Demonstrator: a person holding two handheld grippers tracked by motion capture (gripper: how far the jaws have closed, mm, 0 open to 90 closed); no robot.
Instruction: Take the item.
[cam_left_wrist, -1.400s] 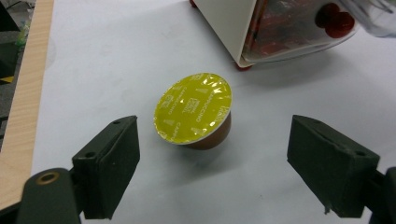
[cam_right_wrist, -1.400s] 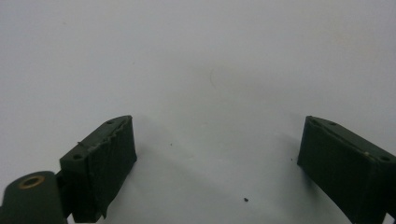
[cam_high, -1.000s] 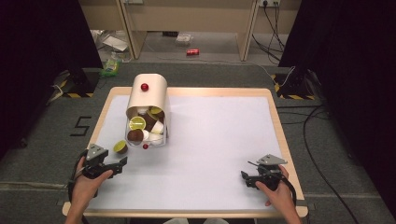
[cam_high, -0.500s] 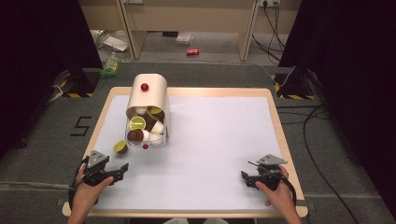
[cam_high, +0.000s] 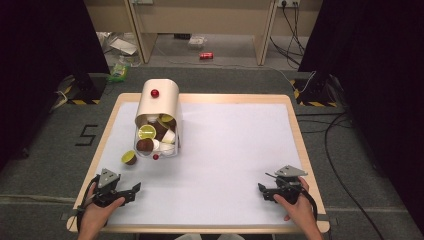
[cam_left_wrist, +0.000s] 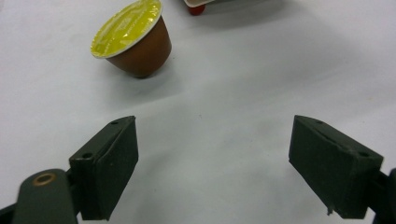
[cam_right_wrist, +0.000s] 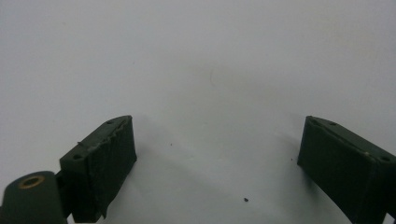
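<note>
Left gripper (cam_high: 134, 189): we see its jaws spread wide, nothing between them, low over the white table (cam_high: 235, 165) at the near left.
Right gripper (cam_high: 261, 190): we find it wide apart too, empty, at the near right.
Loose capsule (cam_left_wrist: 133, 39): brown with a yellow-green lid, tilted, just ahead of our left gripper.
Tipped container (cam_high: 159, 107): farther back, on its side, capsules spilling from its mouth.

White-topped table (cam_high: 240, 150) bears a tipped canister (cam_high: 159, 107) and a capsule (cam_high: 129, 158).
</note>
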